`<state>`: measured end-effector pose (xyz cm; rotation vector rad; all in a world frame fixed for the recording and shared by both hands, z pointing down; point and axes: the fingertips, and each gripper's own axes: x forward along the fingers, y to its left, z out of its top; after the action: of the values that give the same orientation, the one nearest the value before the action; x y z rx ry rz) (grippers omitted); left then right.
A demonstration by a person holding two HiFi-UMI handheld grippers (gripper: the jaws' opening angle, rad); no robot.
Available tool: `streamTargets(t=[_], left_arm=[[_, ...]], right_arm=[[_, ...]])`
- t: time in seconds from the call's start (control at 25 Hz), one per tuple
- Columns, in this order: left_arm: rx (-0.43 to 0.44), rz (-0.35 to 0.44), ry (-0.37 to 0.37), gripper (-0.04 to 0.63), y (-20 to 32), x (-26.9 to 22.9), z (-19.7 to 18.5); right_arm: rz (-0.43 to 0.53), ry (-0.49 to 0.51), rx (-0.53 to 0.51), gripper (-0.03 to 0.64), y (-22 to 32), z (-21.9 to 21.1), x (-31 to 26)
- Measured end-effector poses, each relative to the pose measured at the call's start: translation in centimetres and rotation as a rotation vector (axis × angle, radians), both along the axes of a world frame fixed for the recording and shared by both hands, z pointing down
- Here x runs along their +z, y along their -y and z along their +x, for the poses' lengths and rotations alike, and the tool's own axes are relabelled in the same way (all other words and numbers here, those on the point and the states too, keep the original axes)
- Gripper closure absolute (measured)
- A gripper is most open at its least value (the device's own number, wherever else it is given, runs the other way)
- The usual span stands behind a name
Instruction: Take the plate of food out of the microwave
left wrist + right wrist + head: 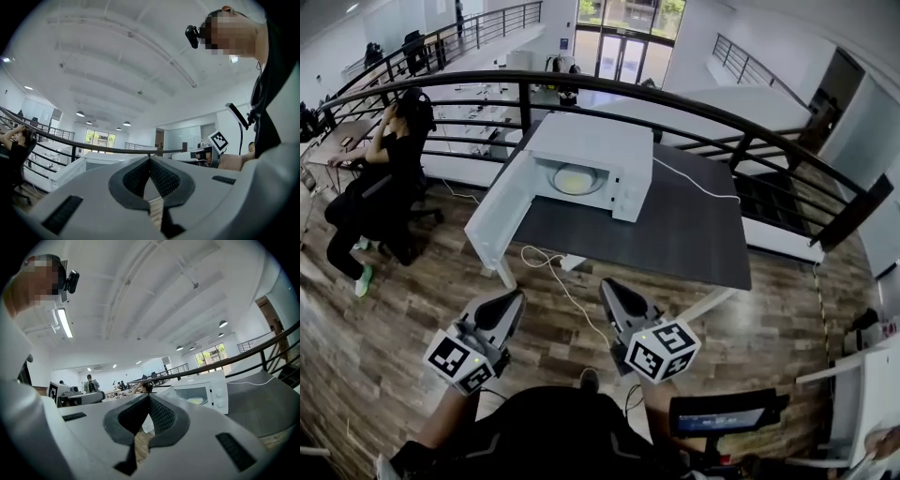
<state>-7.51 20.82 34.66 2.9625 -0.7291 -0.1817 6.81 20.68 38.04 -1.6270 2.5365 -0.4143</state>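
Trouble may come because our left gripper (514, 302) and right gripper (612, 292) are pinched together and empty, so we could shove the plate of food (575, 178) deeper inside the far microwave (600, 141).

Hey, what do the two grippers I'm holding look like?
Both the left gripper and right gripper have light grey shells tapering to dark, textured pads. Each carries a white cube printed with black square markers.

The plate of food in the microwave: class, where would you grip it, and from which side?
Probably its near rim, coming level through the open front: the plate lies flat inside the microwave, door swung aside.
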Motion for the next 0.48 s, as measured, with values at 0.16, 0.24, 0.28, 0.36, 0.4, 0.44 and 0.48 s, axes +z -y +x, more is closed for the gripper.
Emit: streamTargets(t=[0.16,0.24,0.28,0.36,0.4,0.44,0.48], left_arm=[[-0.020,-0.017,0.003,0.591,1.9,0.1,2.9],[-0.023,-0.021,0.004,0.591,2.7,-0.1,4.3],[-0.017,-0.010,-0.008,0.591,2.9,-0.6,5.1],[-0.018,0.009,-0.012,0.591,3.6,-1.2,6.6],[-0.028,0.012,0.001,0.591,4.0,-1.1,7.2],[-0.039,0.012,0.017,0.591,4.4,-0.9,7.7],[-0.046,0.010,0.028,0.591,4.6,-0.7,8.2]], right_arm=[[0.011,0.000,-0.040,0.617,2.1,2.3,-0.2],[0.010,0.001,-0.054,0.615,3.1,3.6,0.0],[0.011,0.004,-0.060,0.617,3.6,4.2,0.1],[0.019,0.012,-0.070,0.617,4.4,5.5,-0.1],[0.023,0.015,-0.076,0.617,4.7,6.1,-0.2],[0.024,0.016,-0.083,0.617,5.0,6.6,-0.2],[0.023,0.018,-0.092,0.617,5.3,7.1,-0.1]])
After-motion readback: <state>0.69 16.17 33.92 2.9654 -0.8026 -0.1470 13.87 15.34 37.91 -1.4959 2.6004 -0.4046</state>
